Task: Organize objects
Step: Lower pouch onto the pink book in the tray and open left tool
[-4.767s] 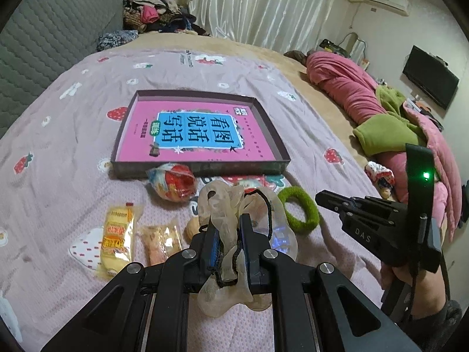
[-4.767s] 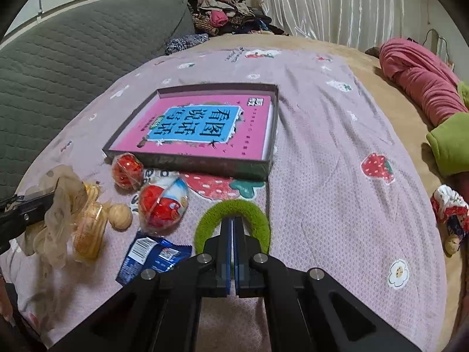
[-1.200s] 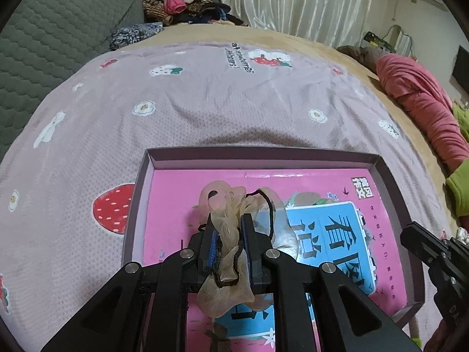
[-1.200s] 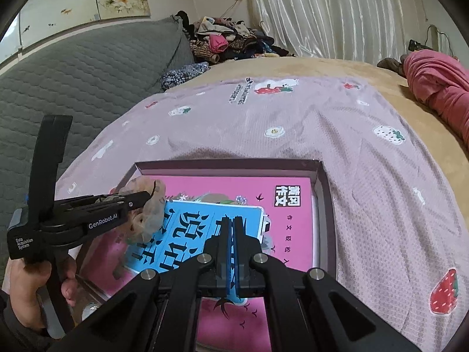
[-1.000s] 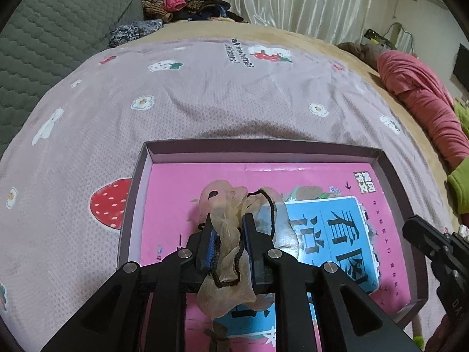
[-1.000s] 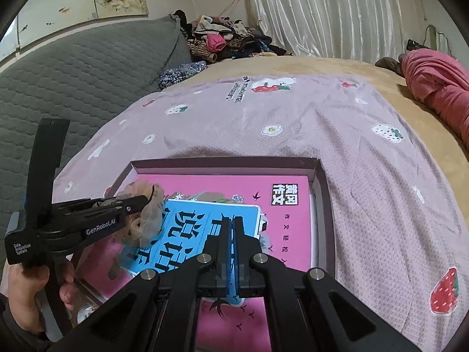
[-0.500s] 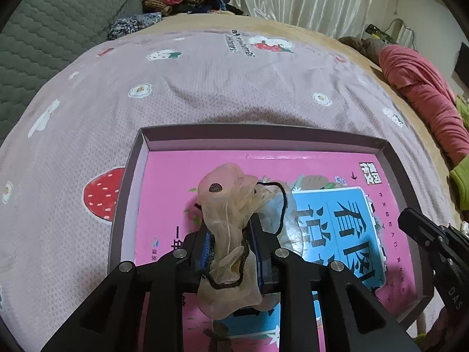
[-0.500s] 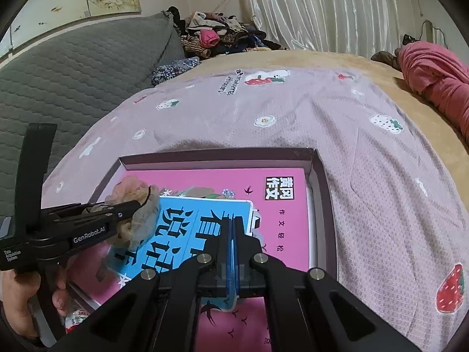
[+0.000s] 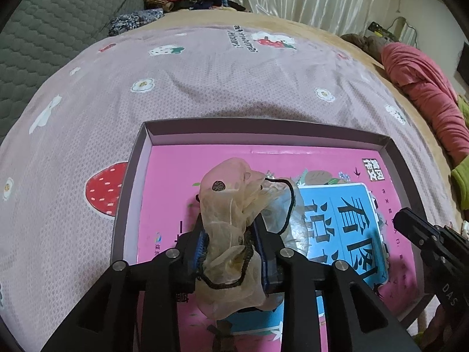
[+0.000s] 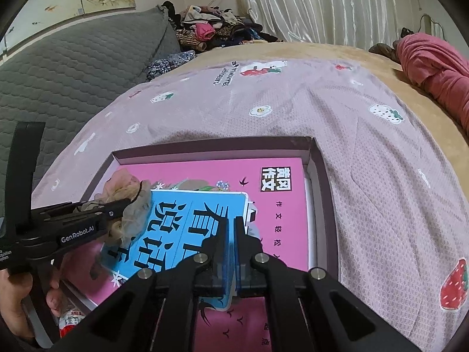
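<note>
Your left fingers are easing apart with the beige mesh scrunchie still bunched between them, its black elastic cord looping out toward 2 o'clock; whether the blue pads still press on the gauze you cannot tell from here, though the fabric fills the gap and spills over both sides. From your right camera the same scrunchie shows at 9 o'clock, puffed out around the tip of your left gripper, hanging just over the left part of the tray. Your right fingers are closed almost flat together with nothing between them, pointing down over the middle of the tray. Under both grippers lies the shallow dark-walled tray, and flat inside it the pink book with a blue title panel bearing large Chinese characters. The tray sits on a bed under a mauve sheet printed with strawberries and small flowers. Your left hand shows at 8 o'clock in the right view, wrapped round the gripper handle. Farther out, a grey quilted headboard stands at 10 o'clock, a heap of clothes at 12, and a rumpled pink blanket at 2 o'clock.
</note>
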Demonstrator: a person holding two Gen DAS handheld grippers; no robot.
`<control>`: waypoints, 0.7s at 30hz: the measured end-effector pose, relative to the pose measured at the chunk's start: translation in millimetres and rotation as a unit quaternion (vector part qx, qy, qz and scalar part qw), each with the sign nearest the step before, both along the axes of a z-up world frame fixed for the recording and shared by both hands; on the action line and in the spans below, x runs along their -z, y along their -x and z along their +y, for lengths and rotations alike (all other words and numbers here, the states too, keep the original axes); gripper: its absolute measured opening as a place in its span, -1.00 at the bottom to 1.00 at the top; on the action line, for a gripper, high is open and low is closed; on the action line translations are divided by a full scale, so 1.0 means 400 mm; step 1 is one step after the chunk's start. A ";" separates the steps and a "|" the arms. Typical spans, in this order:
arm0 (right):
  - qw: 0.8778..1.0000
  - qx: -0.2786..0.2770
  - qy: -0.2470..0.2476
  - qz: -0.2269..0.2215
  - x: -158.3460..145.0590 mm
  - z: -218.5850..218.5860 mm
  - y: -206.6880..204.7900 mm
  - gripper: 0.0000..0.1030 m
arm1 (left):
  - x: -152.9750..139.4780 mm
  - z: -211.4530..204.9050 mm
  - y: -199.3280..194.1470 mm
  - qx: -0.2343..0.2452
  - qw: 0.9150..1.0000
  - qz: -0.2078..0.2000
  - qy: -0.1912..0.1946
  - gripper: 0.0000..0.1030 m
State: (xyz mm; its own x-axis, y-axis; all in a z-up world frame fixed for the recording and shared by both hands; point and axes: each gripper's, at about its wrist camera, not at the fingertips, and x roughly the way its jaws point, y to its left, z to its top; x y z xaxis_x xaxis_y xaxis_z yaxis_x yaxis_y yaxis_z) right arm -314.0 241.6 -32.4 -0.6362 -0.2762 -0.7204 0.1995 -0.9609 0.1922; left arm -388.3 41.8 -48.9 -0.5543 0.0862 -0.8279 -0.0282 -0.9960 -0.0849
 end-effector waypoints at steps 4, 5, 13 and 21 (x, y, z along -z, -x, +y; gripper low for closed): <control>1.000 0.002 0.001 0.002 -0.003 0.004 -0.001 -0.65 | -0.002 -0.003 -0.002 -0.002 1.000 -0.001 -0.003 -0.15; 1.000 0.003 0.002 0.003 -0.003 0.006 -0.001 -0.60 | -0.002 -0.004 -0.003 -0.002 1.000 -0.001 -0.005 -0.10; 1.000 0.001 0.001 0.007 -0.010 0.010 -0.002 -0.58 | -0.011 -0.005 -0.011 -0.001 1.000 0.000 -0.001 0.10; 1.000 0.004 -0.004 0.012 -0.015 0.005 -0.006 -0.38 | -0.031 -0.012 -0.018 -0.007 1.000 0.007 0.005 0.34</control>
